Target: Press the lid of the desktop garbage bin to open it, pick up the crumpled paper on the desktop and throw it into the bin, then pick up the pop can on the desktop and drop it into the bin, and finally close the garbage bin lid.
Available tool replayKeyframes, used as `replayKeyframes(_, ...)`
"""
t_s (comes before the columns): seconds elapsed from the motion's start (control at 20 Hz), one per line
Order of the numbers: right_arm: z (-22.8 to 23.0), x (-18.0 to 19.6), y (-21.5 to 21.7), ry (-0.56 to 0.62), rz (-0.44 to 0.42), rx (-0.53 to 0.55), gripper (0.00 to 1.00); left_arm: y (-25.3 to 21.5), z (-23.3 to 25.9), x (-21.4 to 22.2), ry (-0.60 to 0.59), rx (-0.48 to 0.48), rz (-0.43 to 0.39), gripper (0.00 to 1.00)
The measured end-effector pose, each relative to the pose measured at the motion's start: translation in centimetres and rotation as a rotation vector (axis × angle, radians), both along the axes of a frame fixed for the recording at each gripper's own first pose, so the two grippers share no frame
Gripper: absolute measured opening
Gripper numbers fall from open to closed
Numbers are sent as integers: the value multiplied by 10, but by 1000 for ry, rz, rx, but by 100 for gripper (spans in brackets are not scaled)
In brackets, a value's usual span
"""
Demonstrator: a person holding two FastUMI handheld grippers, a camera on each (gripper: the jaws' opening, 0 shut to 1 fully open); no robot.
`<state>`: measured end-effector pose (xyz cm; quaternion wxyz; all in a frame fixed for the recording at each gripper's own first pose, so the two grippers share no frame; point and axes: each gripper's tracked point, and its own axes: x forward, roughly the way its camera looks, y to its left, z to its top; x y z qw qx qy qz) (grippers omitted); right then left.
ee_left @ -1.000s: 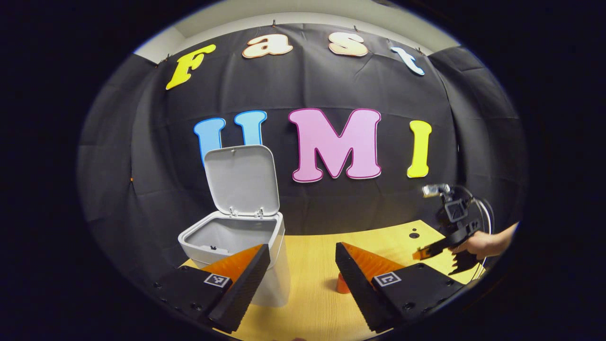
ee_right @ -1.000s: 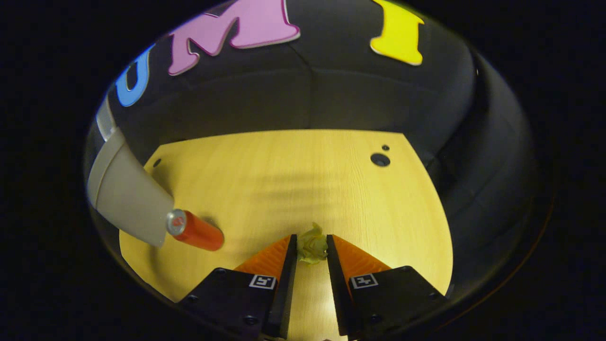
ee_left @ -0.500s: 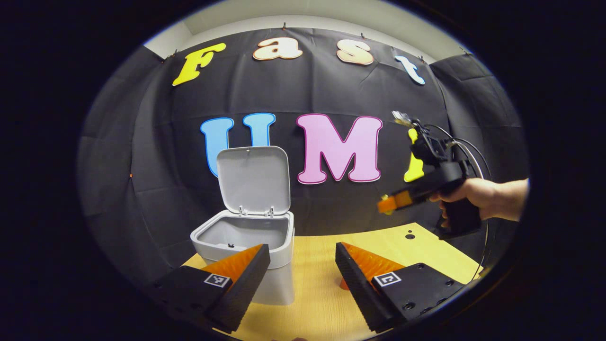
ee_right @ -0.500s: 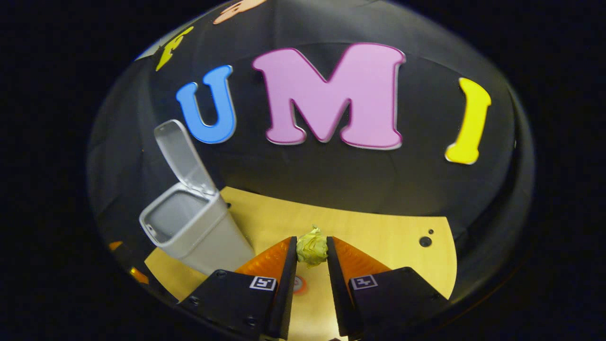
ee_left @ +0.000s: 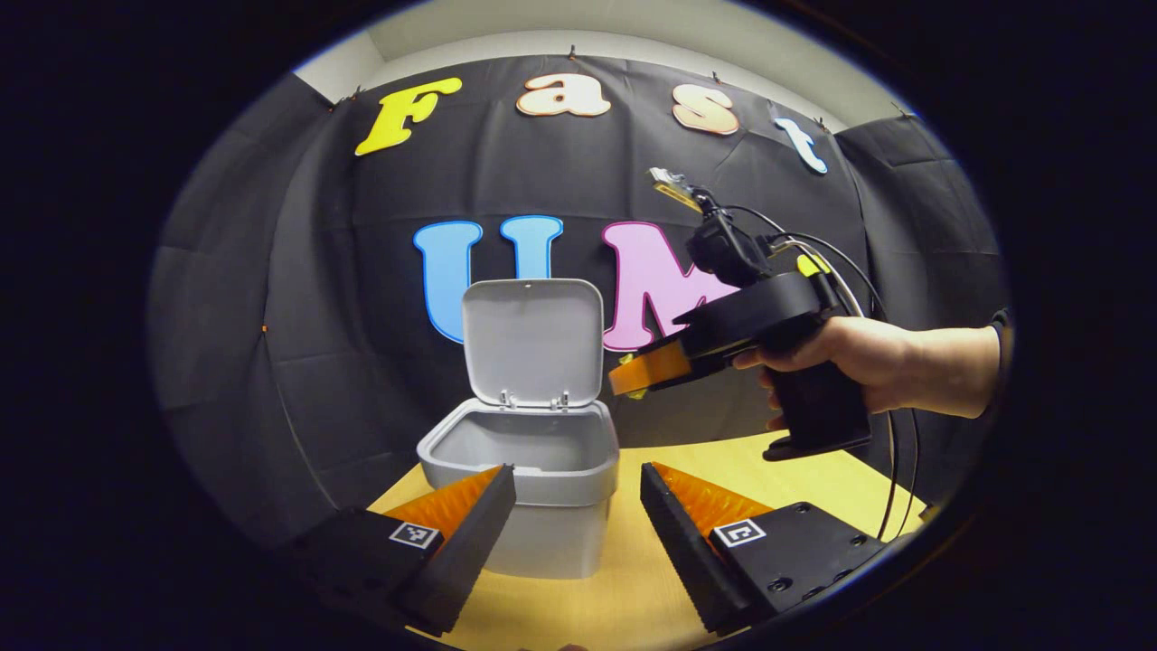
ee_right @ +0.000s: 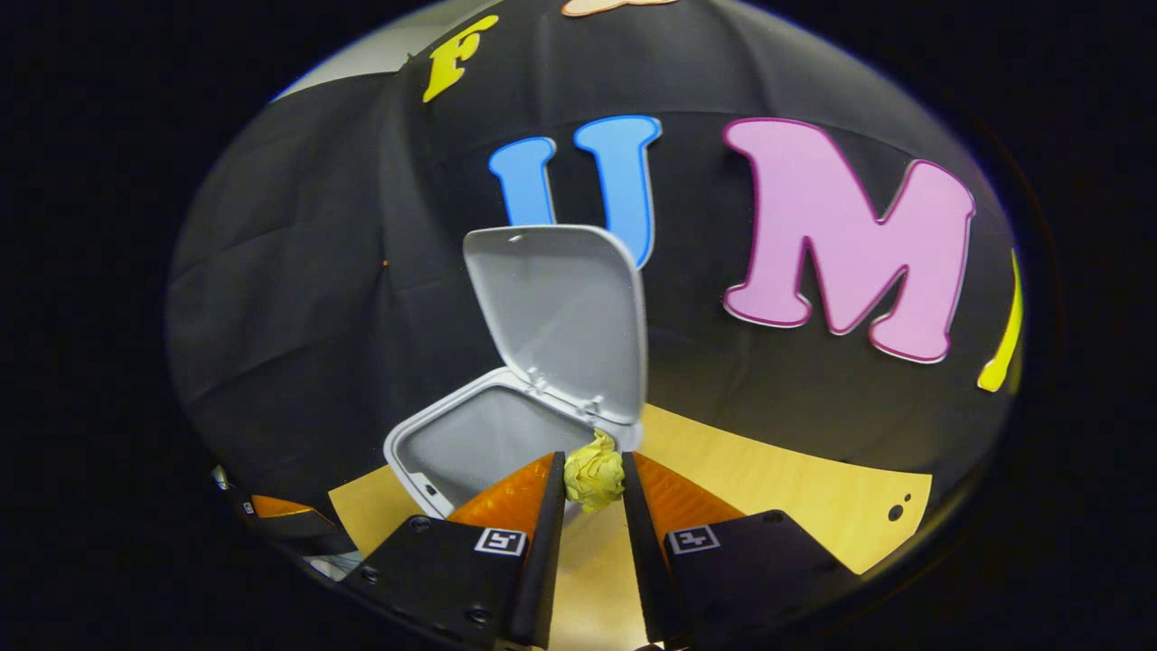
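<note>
Now the garbage bin [ee_left: 533, 484] stands on the wooden table [ee_left: 624, 588] with its lid [ee_left: 533, 339] tipped upright. Above and just right of the bin's rim, the right gripper [ee_right: 593, 475] pinches the crumpled paper [ee_right: 594, 472] between both fingers. On the near side of the bin, the left gripper [ee_left: 578, 506] holds nothing, fingers spread wide.

No legible writing: square black-and-white coded markers [ee_left: 738, 533] on the tongs bear no readable text.
</note>
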<state>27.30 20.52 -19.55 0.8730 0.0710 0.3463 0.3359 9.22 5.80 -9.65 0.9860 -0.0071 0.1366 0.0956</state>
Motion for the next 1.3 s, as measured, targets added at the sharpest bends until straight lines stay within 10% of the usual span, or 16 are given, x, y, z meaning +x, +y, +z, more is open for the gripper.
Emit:
replayKeyframes(0.3, -14, -10, 41, 13, 60, -16, 42, 30, -10, -12, 19, -16, 35, 94)
replayKeyframes(0.35, -15, -10, 41, 10, 62, -20, 65, 32, -11, -12, 21, -22, 38, 94)
replayKeyframes(0.45, -17, -8, 35, -1, 52, -32, 67, 33, -16, -11, 24, -31, 33, 95)
replayKeyframes(0.5, -15, -5, 27, -14, 39, -38, 99, 31, -19, -11, 27, -32, 25, 95)
replayKeyframes(1.3, 8, 23, -317, -255, -603, -254, 97, -125, -220, 79, 269, -163, -295, 95)
